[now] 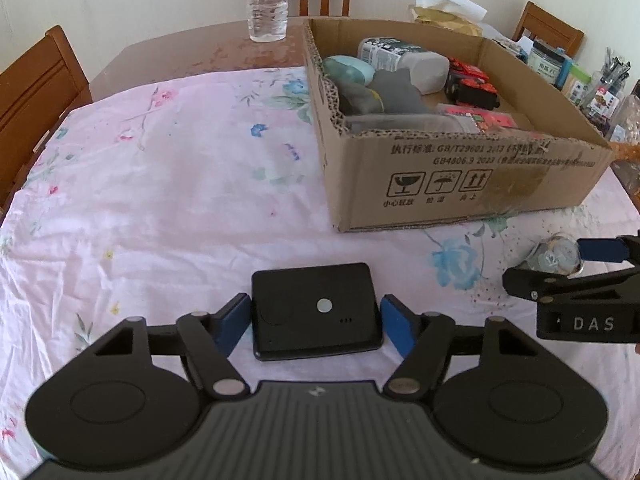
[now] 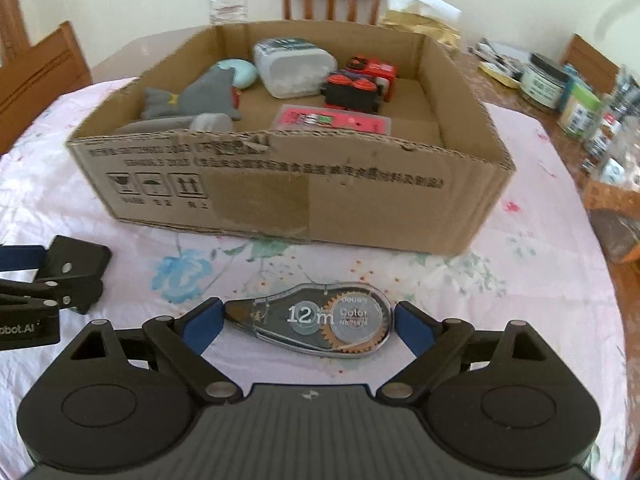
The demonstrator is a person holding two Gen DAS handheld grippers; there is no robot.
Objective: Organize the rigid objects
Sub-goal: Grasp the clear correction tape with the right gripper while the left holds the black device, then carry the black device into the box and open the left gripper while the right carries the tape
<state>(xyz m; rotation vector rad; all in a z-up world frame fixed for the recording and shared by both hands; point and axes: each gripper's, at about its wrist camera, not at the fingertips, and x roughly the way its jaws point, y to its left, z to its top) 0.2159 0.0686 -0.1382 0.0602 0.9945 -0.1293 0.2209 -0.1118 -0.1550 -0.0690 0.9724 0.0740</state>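
A flat black rectangular device [image 1: 316, 310] lies on the floral cloth between the blue pads of my left gripper [image 1: 316, 322]; the pads touch its two sides. A clear correction tape dispenser [image 2: 316, 320] marked "12 m" lies between the pads of my right gripper [image 2: 308, 322], which touch its ends. It also shows in the left wrist view [image 1: 558, 258], at the right gripper's tips. An open cardboard box [image 1: 460, 184] [image 2: 360, 204] stands behind both and holds several items: a grey plush, a white tub, a red toy truck, a pink case.
A water bottle [image 1: 267, 4] stands behind the box. Jars and clutter [image 2: 576, 96] crowd the table's right side. Wooden chairs [image 1: 32, 92] ring the table. Each gripper shows at the edge of the other's view, close beside it.
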